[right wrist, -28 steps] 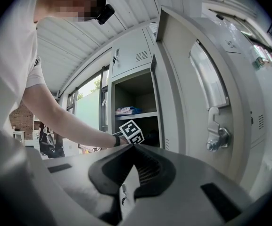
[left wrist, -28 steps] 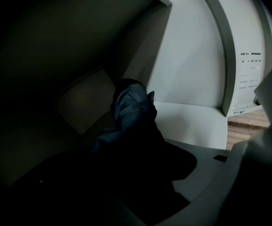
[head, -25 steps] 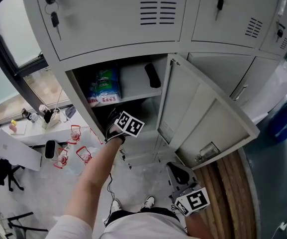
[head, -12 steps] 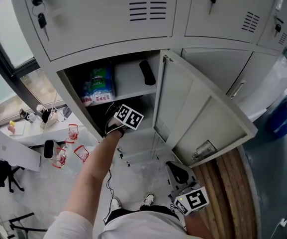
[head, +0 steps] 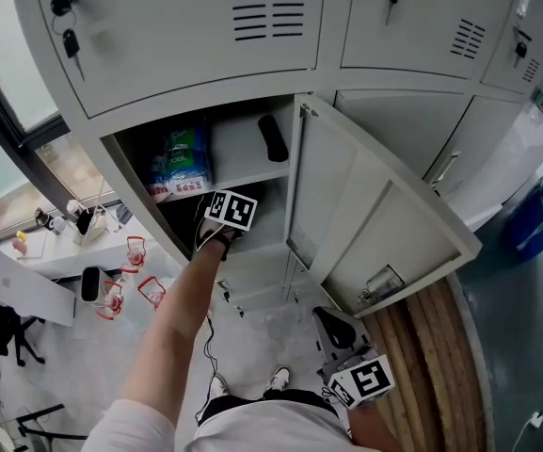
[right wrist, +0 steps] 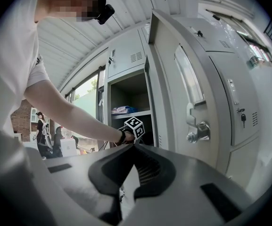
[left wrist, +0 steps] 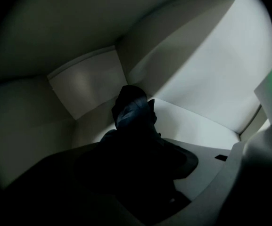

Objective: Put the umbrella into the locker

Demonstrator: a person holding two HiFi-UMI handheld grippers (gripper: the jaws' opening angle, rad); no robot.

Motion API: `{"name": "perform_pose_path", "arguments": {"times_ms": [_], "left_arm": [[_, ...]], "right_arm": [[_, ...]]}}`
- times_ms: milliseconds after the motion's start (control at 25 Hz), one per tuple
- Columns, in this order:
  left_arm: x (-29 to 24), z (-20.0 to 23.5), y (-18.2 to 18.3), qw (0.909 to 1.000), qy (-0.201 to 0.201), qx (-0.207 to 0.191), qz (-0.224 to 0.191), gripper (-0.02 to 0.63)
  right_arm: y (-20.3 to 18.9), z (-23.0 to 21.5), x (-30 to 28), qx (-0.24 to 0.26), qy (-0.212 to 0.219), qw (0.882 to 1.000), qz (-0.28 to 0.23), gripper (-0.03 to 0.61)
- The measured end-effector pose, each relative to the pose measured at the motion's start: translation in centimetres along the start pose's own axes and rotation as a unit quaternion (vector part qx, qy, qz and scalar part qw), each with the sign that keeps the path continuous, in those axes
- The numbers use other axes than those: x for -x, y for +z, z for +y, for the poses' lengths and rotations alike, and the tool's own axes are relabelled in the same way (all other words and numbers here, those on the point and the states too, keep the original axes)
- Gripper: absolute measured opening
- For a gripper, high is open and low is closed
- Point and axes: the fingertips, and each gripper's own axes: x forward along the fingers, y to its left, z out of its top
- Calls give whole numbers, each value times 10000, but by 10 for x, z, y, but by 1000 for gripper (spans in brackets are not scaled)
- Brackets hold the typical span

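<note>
The dark folded umbrella point(left wrist: 132, 113) lies in the shadowed lower compartment of the open grey locker point(head: 280, 172), pointing toward its back corner. My left gripper point(head: 229, 209) reaches into that compartment under the shelf. Its jaws are opening, and the umbrella runs out from between them. It is too dark to see whether the pads still press on it. In the head view the umbrella is hidden inside the locker. My right gripper point(right wrist: 135, 147) hangs low near the person's waist point(head: 335, 330), shut and holding nothing.
The locker door point(head: 375, 224) stands swung open to the right, its latch point(right wrist: 198, 131) close to my right gripper. On the upper shelf lie a blue-green packet point(head: 179, 163) and a black object point(head: 273, 137). Low tables with clutter point(head: 92, 285) stand at the left.
The left gripper has rolled about its own axis, and its marker cube now sits a little deeper in the locker opening. The right gripper has kept still.
</note>
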Motion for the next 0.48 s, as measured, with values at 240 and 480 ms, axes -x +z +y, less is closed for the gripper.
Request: {"name": "perform_pose_path", "arguments": {"times_ms": [240, 480], "left_arm": [[4, -4, 5, 9997, 70, -111, -191, 290], [7, -5, 8, 9993, 109, -178, -311, 295]], "right_arm": [[-1, 1, -1, -21, 38, 10000, -10, 17], [-3, 0, 2, -53, 27, 10000, -15, 17]]}}
